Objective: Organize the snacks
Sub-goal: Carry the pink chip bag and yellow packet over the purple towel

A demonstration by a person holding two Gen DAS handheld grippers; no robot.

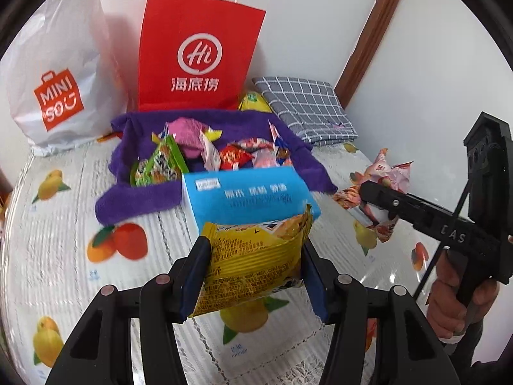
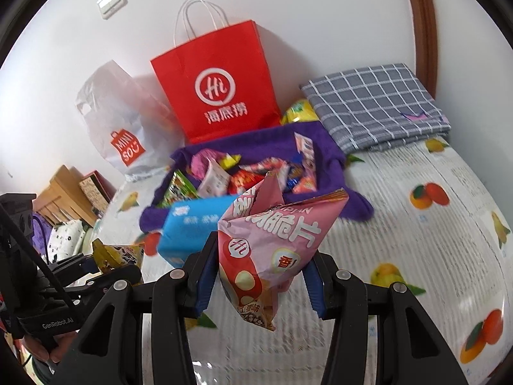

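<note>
My left gripper (image 1: 255,266) is shut on a yellow snack packet (image 1: 253,263) and holds it above the table, in front of a blue tissue box (image 1: 247,199). My right gripper (image 2: 261,272) is shut on a pink crisps packet (image 2: 275,240); it shows at the right in the left wrist view (image 1: 381,205). A purple cloth bin (image 1: 208,157) behind the blue box holds several snack packets (image 1: 234,154); it also shows in the right wrist view (image 2: 256,166). The left gripper with its yellow packet (image 2: 115,256) shows at the lower left there.
A red paper bag (image 1: 198,54) and a white Miniso bag (image 1: 57,77) stand at the wall behind the bin. A folded grey checked cloth (image 1: 307,109) lies at the back right, a yellow packet (image 1: 253,102) beside it. The fruit-print tablecloth (image 1: 80,224) covers the table.
</note>
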